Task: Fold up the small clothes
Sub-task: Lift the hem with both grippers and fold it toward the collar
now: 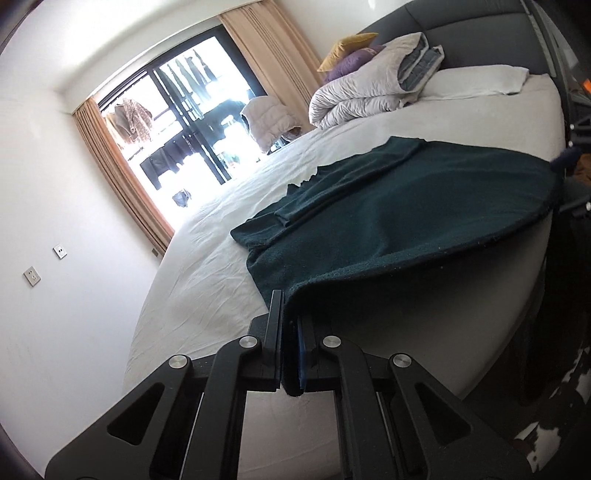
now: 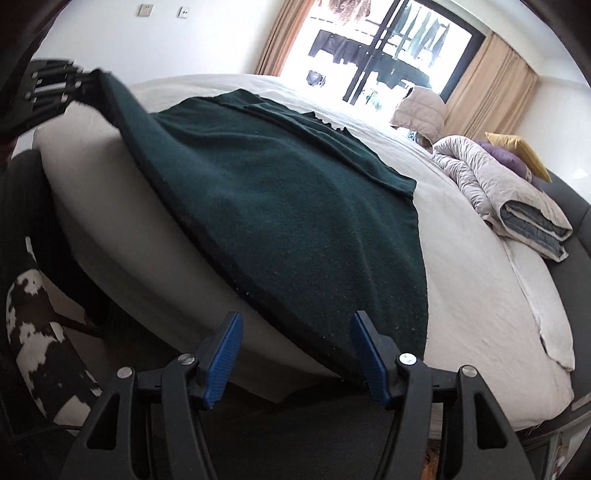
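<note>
Item one, nearest — my left gripper (image 1: 286, 328): jaws closed tight on a corner of the dark green garment (image 1: 388, 221), the cloth pinched between the pads and lifted clear of the mattress edge. In the right wrist view this same gripper (image 2: 79, 86) shows at the upper left, the garment's hem rising to it.

Item two — my right gripper (image 2: 295, 354): jaws standing apart, blue pads (image 2: 225, 354) to either side of the garment's near hem, which runs between them; the pads do not press on it.

Item three — the garment itself: spread flat over the near part of the bed (image 1: 207, 258), its near edge hanging over the mattress side, one sleeve folded in across the body.

Item four — white sheet, creased, covering the bed.

Item five — a folded pale quilt (image 2: 517, 199) near the dark headboard (image 1: 480, 33), with a purple cushion (image 2: 502, 157) and a yellow cushion (image 2: 521, 153) behind it.

Item six, farthest — a bright window (image 1: 192, 122) with tan curtains (image 1: 122, 177); clothes hang outside.
</note>
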Demonstrator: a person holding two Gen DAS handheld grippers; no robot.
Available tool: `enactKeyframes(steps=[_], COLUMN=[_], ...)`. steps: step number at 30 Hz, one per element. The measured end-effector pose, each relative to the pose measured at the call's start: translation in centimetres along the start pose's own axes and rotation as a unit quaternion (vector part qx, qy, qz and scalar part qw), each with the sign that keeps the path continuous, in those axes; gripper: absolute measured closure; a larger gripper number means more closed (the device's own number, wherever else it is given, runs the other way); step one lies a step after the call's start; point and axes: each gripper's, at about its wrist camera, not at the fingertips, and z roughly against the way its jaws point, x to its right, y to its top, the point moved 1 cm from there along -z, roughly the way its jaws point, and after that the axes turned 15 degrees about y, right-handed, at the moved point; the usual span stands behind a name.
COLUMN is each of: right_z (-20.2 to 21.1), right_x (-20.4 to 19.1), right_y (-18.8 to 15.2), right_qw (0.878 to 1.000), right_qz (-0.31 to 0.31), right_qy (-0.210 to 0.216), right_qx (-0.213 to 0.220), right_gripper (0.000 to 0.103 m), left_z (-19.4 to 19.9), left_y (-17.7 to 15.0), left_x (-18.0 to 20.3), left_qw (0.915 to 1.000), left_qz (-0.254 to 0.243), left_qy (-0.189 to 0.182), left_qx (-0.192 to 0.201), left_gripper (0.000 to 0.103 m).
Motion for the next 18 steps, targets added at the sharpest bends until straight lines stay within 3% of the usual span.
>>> enactKeyframes(steps=[8, 18], right_z=[-1.4, -2.0], right_x=[-0.2, 1.0], right_y=[-0.2, -1.0], right_qw=[0.997, 0.990], right_qz=[0.037, 0.062], right_qy=[-0.067, -0.110], right_qx=[-0.024, -0.064], right_gripper=[0.050, 0.067], left_z=[0.6, 0.5], left_y=[0.9, 1.0], left_x=[-0.4, -0.6], left_qw=[0.9998, 0.9995], left_qz=[0.019, 0.032], left_qy=[0.001, 0.001], left_qx=[0.005, 0.005], left_gripper=[0.098, 0.098])
